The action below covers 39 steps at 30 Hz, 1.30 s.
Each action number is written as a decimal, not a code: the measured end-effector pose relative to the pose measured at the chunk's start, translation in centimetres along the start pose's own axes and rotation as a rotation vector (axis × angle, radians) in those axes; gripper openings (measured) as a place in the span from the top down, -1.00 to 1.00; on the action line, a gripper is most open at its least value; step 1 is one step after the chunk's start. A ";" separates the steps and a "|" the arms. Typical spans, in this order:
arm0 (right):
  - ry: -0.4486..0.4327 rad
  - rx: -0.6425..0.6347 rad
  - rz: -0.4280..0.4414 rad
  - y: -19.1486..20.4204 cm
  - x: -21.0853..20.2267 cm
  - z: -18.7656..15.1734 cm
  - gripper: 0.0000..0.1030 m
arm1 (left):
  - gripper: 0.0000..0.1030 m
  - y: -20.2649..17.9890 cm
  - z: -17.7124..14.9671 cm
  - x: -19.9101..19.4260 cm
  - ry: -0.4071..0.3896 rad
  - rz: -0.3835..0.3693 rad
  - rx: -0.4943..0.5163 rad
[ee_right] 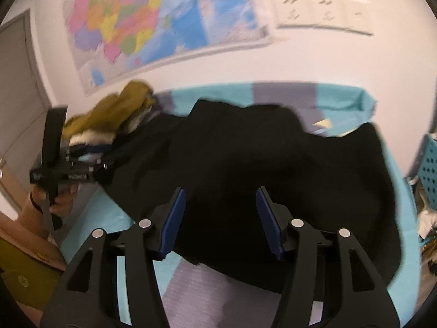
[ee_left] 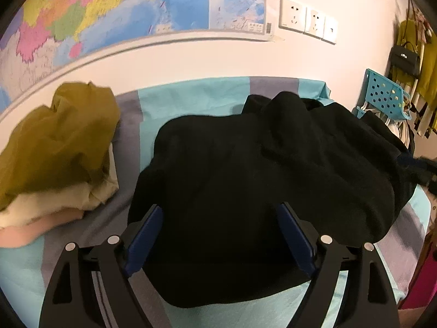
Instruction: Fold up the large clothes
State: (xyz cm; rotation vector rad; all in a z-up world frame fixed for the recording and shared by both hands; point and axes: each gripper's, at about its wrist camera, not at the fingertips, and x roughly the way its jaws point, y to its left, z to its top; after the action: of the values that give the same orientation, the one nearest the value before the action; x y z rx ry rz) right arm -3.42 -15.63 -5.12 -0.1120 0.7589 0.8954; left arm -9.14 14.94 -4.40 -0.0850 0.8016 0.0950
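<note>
A large black garment (ee_left: 245,177) lies bunched on a bed with a cyan and purple striped sheet (ee_left: 191,95). My left gripper (ee_left: 220,207) hangs over the garment's near part. Its blue pads (ee_left: 147,235) stand wide apart and open, pressing on nothing. In the right wrist view the same black garment (ee_right: 273,169) spreads across the sheet (ee_right: 341,95). My right gripper (ee_right: 221,190) is above the garment's near edge, open, with no cloth pinched between its pads (ee_right: 174,218). A hand holds the blurred left gripper (ee_right: 105,165) at the garment's left end.
A pile of olive, cream and pink clothes (ee_left: 54,142) sits on the bed at the left. The wall behind carries a map (ee_left: 109,8) and sockets (ee_left: 308,19). A blue perforated chair (ee_left: 385,95) and hanging clothes (ee_left: 418,63) stand on the right. A cardboard box (ee_right: 24,246) is at the lower left.
</note>
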 end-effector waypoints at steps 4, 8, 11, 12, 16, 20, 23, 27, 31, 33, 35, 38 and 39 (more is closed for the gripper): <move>0.082 0.031 -0.025 -0.3 3.3 -0.8 -0.02 | -0.63 0.8 -0.4 0.8 0.028 -0.020 -0.042; 0.082 0.087 -0.020 -0.7 3.5 -1.0 -0.01 | -0.67 1.2 -0.7 1.3 0.045 -0.046 -0.069; 0.069 0.065 -0.052 0.0 2.5 -0.4 -0.05 | -0.67 1.9 -0.8 1.2 0.051 -0.061 -0.105; 0.058 0.053 -0.053 0.4 2.0 -0.1 -0.05 | -0.66 2.0 -0.8 0.8 0.041 -0.056 -0.109; -0.007 -0.014 -0.041 2.4 0.4 1.1 -0.09 | -0.65 2.4 -0.9 -0.8 0.000 -0.049 -0.105; -0.006 -0.098 0.012 5.1 1.0 1.6 -0.09 | -0.65 3.2 -1.2 -1.0 0.005 -0.063 -0.112; 0.044 -0.156 0.042 6.8 3.2 1.5 -0.08 | -0.64 3.5 -1.7 -0.1 0.033 -0.040 -0.116; 0.136 -0.190 -0.002 6.9 6.7 1.3 -0.17 | -0.67 4.2 -2.0 1.3 0.079 -0.066 -0.153; 0.124 -0.203 -0.029 7.2 6.2 1.6 -0.35 | -0.67 4.6 -2.3 0.9 0.075 -0.078 -0.179; 0.100 -0.246 -0.033 8.1 5.3 1.9 -0.37 | -0.67 4.6 -2.4 0.2 0.058 -0.069 -0.174; 0.079 -0.291 -0.023 9.1 4.5 2.1 -0.47 | -0.67 4.6 -2.6 -0.4 0.049 -0.059 -0.168; 0.051 -0.379 -0.021 11.2 3.9 2.2 -0.60 | -0.67 4.6 -2.8 -1.2 0.041 -0.046 -0.163; 0.046 -0.426 -0.025 12.2 4.0 2.1 -0.60 | -0.67 4.6 -2.9 -1.5 0.037 -0.045 -0.163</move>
State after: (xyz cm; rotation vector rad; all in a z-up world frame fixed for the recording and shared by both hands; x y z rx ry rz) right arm -9.71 -4.39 -3.54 -0.5178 0.5989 1.0236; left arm -12.77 19.06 -5.55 -0.2593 0.8272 0.1166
